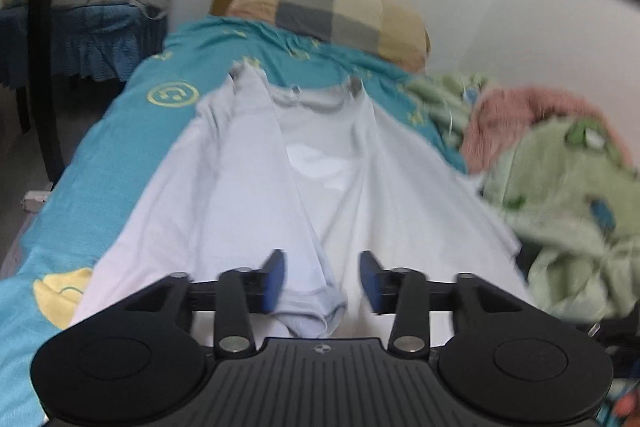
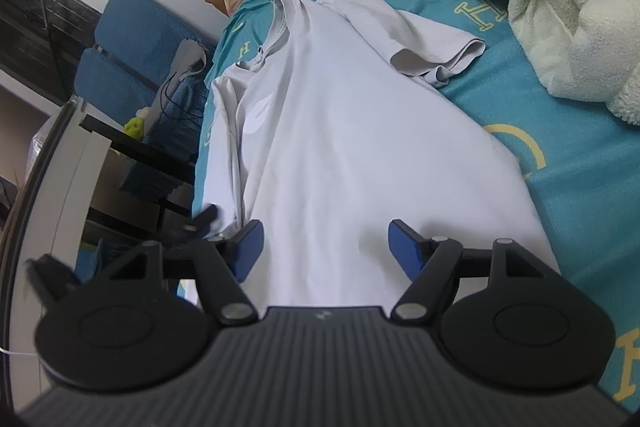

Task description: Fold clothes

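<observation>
A pale lilac T-shirt point(image 1: 320, 163) lies along the teal bed sheet point(image 1: 100, 155), collar toward the far pillow. Its left side is folded over toward the middle, and the folded hem edge point(image 1: 316, 307) bunches up between the blue pads of my left gripper point(image 1: 323, 281). The jaws stand apart, and the right pad is off the cloth. In the right wrist view the same T-shirt point(image 2: 340, 131) spreads out flat, with one short sleeve point(image 2: 436, 55) lying out to the right. My right gripper point(image 2: 326, 251) hovers wide open over the near hem with nothing pinched.
A checked pillow point(image 1: 320, 7) sits at the head of the bed against the white wall. Green and pink fleece blankets point(image 1: 560, 187) are heaped to the right of the shirt. A blue-covered chair point(image 2: 132, 39) and dark furniture point(image 2: 132, 155) stand off the bed's left side.
</observation>
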Motion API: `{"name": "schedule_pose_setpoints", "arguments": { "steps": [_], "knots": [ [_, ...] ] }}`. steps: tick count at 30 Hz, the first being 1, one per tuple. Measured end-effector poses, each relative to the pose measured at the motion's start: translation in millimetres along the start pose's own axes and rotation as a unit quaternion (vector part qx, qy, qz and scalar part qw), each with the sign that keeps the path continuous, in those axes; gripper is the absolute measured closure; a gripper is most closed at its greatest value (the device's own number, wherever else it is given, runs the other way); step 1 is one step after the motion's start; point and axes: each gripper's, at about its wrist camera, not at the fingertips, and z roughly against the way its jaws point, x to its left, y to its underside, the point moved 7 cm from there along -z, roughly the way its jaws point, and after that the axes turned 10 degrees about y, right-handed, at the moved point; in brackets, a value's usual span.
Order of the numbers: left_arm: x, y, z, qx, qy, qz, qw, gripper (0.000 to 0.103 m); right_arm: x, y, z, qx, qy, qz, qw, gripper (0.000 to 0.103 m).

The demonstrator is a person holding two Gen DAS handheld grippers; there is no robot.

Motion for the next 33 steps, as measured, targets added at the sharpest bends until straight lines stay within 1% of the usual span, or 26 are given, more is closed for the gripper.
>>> {"name": "schedule_pose_setpoints", "arguments": {
  "steps": [1,4,6,8,11,12,13,14,16,17,18,19,21,23,26,28,30,33],
  "knots": [
    [4.6,-4.4,8.7,-0.018,0.002,0.02,0.9996,0.044,-0.2,0.0,-0.2,0.001,-0.001,-0.001,1.0,0.031],
    [28.1,-15.7,27.5,-0.06,-0.021,0.076,0.9951,0.04,0.0,1.3,-1.9,0.006,-0.004,-0.005,1.0,0.031],
    [46.3,-17.0,27.8,-0.061,-0.044,0.099,0.9923,0.04,0.1,1.6,-3.2,0.007,-0.003,-0.004,1.0,0.031],
    [56.8,-13.1,24.1,-0.052,-0.049,0.112,0.9911,0.042,-0.1,1.7,-4.8,0.009,-0.002,-0.005,1.0,0.031],
    [62.7,-6.8,15.4,-0.037,-0.049,0.118,0.9912,0.044,-1.8,2.7,-6.3,0.011,-0.001,-0.007,1.0,0.031],
    [61.2,-4.8,10.4,-0.032,-0.046,0.114,0.9919,0.047,-2.3,2.9,-6.9,0.012,-0.001,-0.007,1.0,0.031],
    [59.9,-2.5,6.2,-0.025,-0.044,0.109,0.9927,0.054,-2.9,3.0,-7.7,0.014,-0.001,-0.009,1.0,0.031],
    [58.4,-0.2,2.0,-0.018,-0.043,0.104,0.9935,0.057,-3.7,3.2,-8.5,0.016,-0.002,-0.011,1.0,0.031],
    [54.8,4.5,-4.9,-0.005,-0.041,0.093,0.9948,0.072,-4.0,4.1,-10.0,0.02,-0.003,-0.014,1.0,0.031],
    [52.8,5.9,-5.1,-0.007,-0.046,0.084,0.9954,0.076,-4.1,4.5,-10.5,0.021,-0.003,-0.015,1.0,0.031],
    [52.2,5.8,-4.6,-0.011,-0.051,0.075,0.9958,0.088,-4.1,4.8,-10.9,0.022,-0.002,-0.015,1.0,0.031],
    [51.9,5.1,-3.1,-0.015,-0.053,0.071,0.996,0.095,-4.1,5.2,-11.1,0.022,-0.002,-0.014,1.0,0.031],
    [50.6,1.5,2.8,-0.028,-0.054,0.069,0.9958,0.098,-4.7,5.7,-11.5,0.022,-0.001,-0.014,1.0,0.031],
    [47.7,-7.3,13.8,-0.054,-0.058,0.066,0.9947,0.099,-4.7,5.7,-12.1,0.02,0.002,-0.01,1.0,0.031],
    [47.3,-33.4,36.4,-0.1,-0.058,0.072,0.9908,0.099,-5.4,4.2,-13.8,0.014,0.01,-0.006,1.0,0.031],
    [47.3,-61.4,50.5,-0.123,-0.064,0.048,0.9892,0.099,-6.2,2.9,-14.7,0.011,0.013,-0.004,1.0,0.031],
    [55.0,-95.6,61.5,-0.137,-0.088,0.009,0.9866,0.099,-6.6,1.5,-15.5,0.006,0.017,0.001,1.0,0.031],
    [87.0,-150.0,72.1,-0.153,-0.133,-0.016,0.9791,0.099,-6.8,-1.4,-17.3,-0.002,0.023,0.009,1.0,0.031]
  ]
}}
